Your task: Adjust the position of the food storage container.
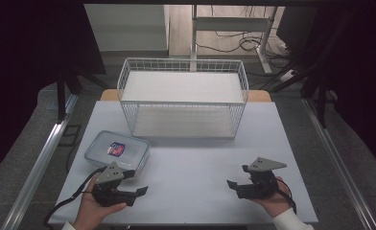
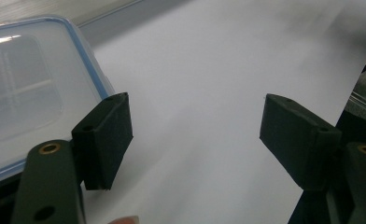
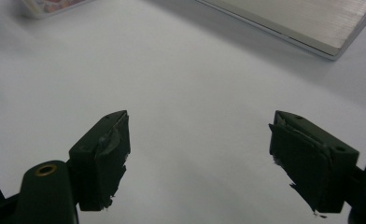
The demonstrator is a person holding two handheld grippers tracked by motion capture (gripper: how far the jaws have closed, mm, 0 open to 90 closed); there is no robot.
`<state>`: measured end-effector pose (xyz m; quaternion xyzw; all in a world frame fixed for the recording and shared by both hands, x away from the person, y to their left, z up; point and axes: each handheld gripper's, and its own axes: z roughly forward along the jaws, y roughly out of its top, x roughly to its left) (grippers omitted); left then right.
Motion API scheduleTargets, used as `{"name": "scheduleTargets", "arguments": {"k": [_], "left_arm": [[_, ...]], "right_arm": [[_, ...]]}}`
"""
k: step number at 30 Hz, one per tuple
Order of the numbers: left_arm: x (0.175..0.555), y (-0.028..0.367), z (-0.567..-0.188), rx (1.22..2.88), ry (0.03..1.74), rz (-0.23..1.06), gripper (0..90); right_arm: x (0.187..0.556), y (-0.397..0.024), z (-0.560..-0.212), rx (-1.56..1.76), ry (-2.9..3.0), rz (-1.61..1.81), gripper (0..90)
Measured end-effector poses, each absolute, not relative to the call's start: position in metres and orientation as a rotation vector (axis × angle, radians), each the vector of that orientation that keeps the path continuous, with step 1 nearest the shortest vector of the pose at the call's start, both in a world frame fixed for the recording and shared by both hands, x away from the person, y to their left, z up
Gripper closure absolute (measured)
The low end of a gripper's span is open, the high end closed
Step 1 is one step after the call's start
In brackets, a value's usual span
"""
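Observation:
A clear plastic container with a blue-rimmed lid [image 1: 117, 150] lies on the white table [image 1: 191, 163] at the front left; a small colourful label shows through its lid. My left gripper [image 1: 140, 191] is open just in front of the container, its jaws pointing right. In the left gripper view the container [image 2: 27, 88] sits right beside the left jaw, with bare table between the jaws [image 2: 195, 135]. My right gripper [image 1: 231, 184] is open at the front right, jaws pointing left, and the right gripper view has nothing between them [image 3: 197, 144].
A white wire basket rack with two shelves [image 1: 182, 98] stands at the back middle of the table; its lower shelf corner [image 3: 307, 23] appears at the top of the right gripper view. Table edges lie close behind both hands.

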<state>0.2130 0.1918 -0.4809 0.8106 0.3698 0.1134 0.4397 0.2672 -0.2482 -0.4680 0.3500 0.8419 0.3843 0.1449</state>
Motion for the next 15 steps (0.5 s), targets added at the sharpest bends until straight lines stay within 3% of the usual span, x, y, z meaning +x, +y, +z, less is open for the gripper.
{"name": "scheduleTargets", "arguments": {"k": [15], "left_arm": [[0.220, 0.207, -0.454, 1.982, 0.934, 0.368, 25.1]], "right_arm": [[0.268, -0.249, -0.466, 1.009, 2.425, 1.107, 20.8]]}}
